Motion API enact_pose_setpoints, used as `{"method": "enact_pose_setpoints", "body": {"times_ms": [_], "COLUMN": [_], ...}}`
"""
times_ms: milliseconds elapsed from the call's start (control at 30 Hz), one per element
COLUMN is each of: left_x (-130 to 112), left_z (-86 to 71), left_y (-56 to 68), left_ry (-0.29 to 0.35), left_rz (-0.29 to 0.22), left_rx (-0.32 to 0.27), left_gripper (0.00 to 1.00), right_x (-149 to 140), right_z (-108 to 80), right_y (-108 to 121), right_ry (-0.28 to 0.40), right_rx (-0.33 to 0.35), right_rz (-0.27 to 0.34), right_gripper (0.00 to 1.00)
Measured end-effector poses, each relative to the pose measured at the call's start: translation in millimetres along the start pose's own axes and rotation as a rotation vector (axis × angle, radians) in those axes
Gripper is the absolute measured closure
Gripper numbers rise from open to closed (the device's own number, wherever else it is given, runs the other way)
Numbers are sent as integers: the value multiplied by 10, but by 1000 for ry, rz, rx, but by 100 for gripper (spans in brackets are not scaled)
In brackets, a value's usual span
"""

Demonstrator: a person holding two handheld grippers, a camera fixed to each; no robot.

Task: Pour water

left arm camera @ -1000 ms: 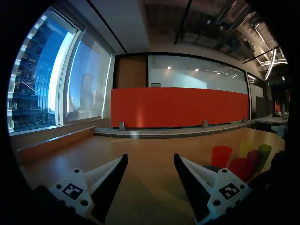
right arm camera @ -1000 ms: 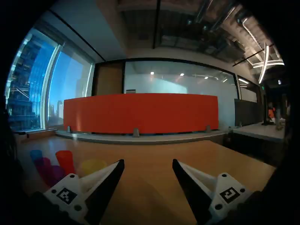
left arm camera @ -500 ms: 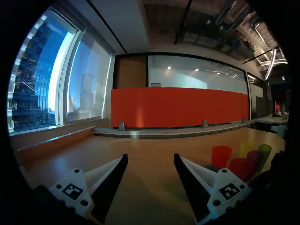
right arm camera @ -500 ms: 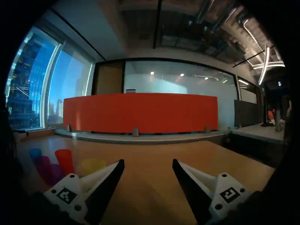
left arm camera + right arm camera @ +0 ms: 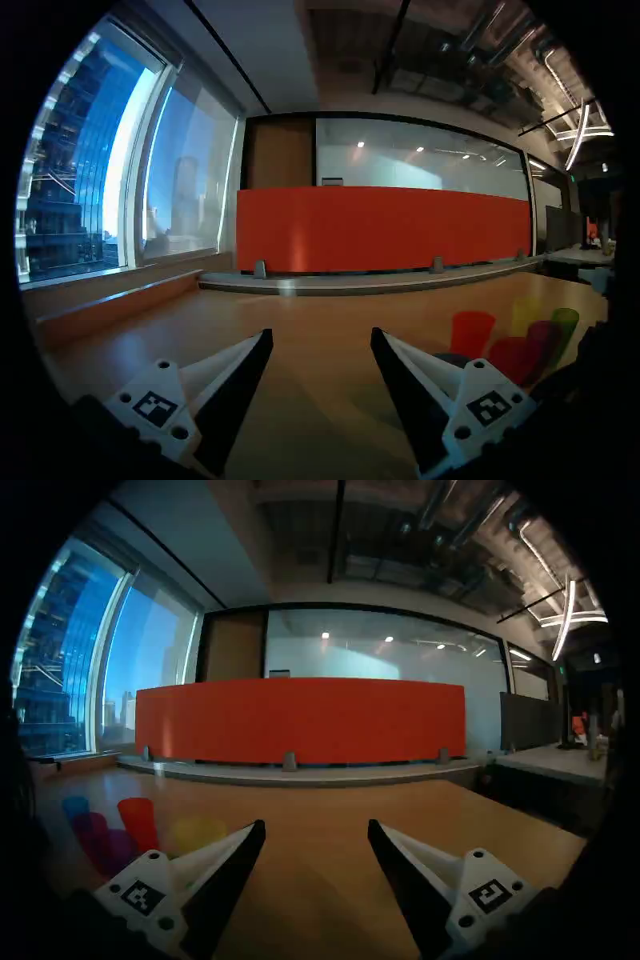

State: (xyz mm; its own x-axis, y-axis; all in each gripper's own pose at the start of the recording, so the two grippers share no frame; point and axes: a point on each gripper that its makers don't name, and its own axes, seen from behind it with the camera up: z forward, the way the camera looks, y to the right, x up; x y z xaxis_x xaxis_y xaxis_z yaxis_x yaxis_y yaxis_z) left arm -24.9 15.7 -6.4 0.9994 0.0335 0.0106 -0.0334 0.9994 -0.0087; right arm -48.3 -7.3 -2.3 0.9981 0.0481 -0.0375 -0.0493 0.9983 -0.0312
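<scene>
Several translucent plastic cups stand grouped on the wooden table. In the left gripper view they lie to the right: an orange cup (image 5: 471, 333), a yellow cup (image 5: 526, 314), a green cup (image 5: 565, 325) and a red cup (image 5: 512, 359). My left gripper (image 5: 321, 342) hovers open over bare wood left of them. In the right gripper view the group sits at the left: a blue cup (image 5: 77, 807), purple cups (image 5: 98, 840), an orange cup (image 5: 139, 823) and a yellow cup (image 5: 197, 832). My right gripper (image 5: 315, 833) is open, holding nothing.
The wooden table (image 5: 320, 320) runs to a grey rail and an orange partition (image 5: 384, 228) at its far edge. Tall windows (image 5: 96, 192) line the left side. Another desk (image 5: 552, 764) stands at the right.
</scene>
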Motion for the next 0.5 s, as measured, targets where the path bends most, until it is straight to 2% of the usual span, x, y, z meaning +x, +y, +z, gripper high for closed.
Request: {"method": "enact_pose_setpoints", "body": {"times_ms": [500], "left_x": [-5], "left_z": [5], "left_y": [10], "left_ry": [0], "left_rz": [0], "left_rx": [0], "left_gripper": [9], "right_x": [-1], "right_z": [-1], "right_y": [-8], "right_ry": [-1], "right_rx": [0], "right_rz": [0], "right_gripper": [1]}}
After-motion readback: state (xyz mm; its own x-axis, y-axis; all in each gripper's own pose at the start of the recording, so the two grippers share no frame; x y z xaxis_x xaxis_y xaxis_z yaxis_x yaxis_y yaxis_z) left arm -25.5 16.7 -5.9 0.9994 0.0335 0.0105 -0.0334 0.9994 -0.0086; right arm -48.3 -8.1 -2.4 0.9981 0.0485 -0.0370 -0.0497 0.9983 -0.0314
